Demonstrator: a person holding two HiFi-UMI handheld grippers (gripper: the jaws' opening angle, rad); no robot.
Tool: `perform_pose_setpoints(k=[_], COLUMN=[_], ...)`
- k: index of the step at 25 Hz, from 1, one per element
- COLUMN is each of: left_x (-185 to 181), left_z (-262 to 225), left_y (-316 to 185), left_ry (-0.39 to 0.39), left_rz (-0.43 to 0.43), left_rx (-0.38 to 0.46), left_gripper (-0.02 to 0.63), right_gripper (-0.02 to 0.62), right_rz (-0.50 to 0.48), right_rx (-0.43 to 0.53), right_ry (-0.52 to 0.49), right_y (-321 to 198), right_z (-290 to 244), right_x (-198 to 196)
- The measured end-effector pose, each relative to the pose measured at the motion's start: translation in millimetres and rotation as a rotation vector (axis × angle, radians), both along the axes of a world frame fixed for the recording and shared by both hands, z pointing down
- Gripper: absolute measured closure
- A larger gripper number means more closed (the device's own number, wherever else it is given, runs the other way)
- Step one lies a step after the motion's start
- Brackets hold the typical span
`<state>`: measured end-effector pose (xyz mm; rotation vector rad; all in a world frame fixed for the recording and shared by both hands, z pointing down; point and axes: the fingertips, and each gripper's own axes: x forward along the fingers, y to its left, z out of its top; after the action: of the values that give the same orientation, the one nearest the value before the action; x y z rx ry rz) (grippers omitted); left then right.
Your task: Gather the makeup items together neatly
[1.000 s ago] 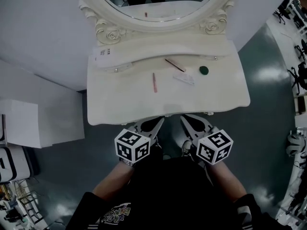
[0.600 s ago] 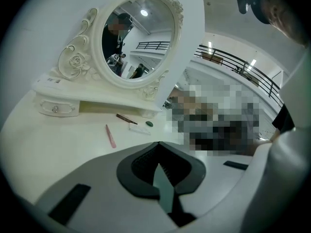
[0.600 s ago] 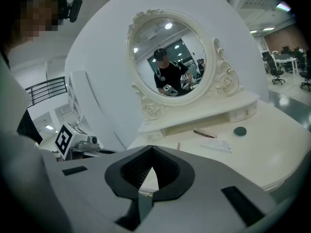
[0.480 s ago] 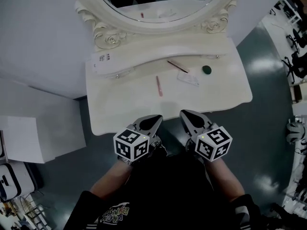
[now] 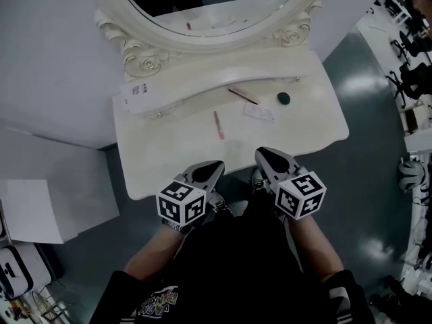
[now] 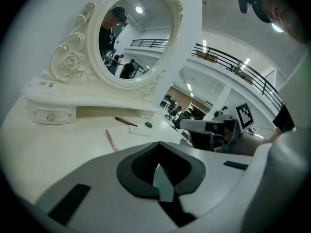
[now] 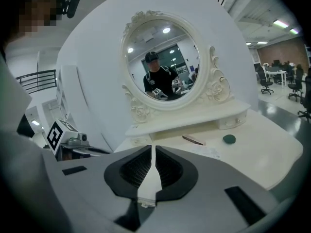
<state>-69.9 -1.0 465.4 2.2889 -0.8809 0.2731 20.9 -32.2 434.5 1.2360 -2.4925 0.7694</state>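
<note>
The left gripper [image 5: 213, 168] and the right gripper [image 5: 265, 156] both have their jaws closed on nothing. They hang side by side over the front edge of the dressing table [image 5: 162, 160], the side farthest from the mirror [image 5: 202, 19].

The makeup items lie scattered below the mirror. A pink pencil [image 5: 218, 124] is farthest out from it, and a dark pencil [image 5: 242, 96] lies close to the mirror's base. A flat white packet [image 5: 259, 113] sits just beside the dark pencil, and a small green round piece [image 5: 283, 98] lies off toward the mirror's right.

All look light and stiff. The pencils will likely roll, so a grip across the middle of the shaft seems safest. The thin packet probably needs pinching at an edge.

The tabletop around them is bare, which leaves room to slide things together. The table edge to the mirror's right is the one nearest the green piece.
</note>
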Motion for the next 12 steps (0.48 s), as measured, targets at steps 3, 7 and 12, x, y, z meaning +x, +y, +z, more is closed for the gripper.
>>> perform_pose_setpoints(k=[3,7,12], left_x=[1,3,8], left_z=[0,0,3], left_y=[-8,-19,-33], left_ry=[-0.001,-0.001,-0.003], left_rz=[-0.006,-0.038,-0.07], left_rx=[0.002,-0.002,-0.013], left_gripper=[0.598,0.598,0.598], right_gripper=[0.561,0.474,0.428], right_rz=[0.0,-0.035,-0.079], right_rx=[0.002,-0.012,-0.008], right_ry=[0.023,0.069,0.194], right_y=[-13,-33,-68], right_z=[3,14,41], right_x=[6,13,39])
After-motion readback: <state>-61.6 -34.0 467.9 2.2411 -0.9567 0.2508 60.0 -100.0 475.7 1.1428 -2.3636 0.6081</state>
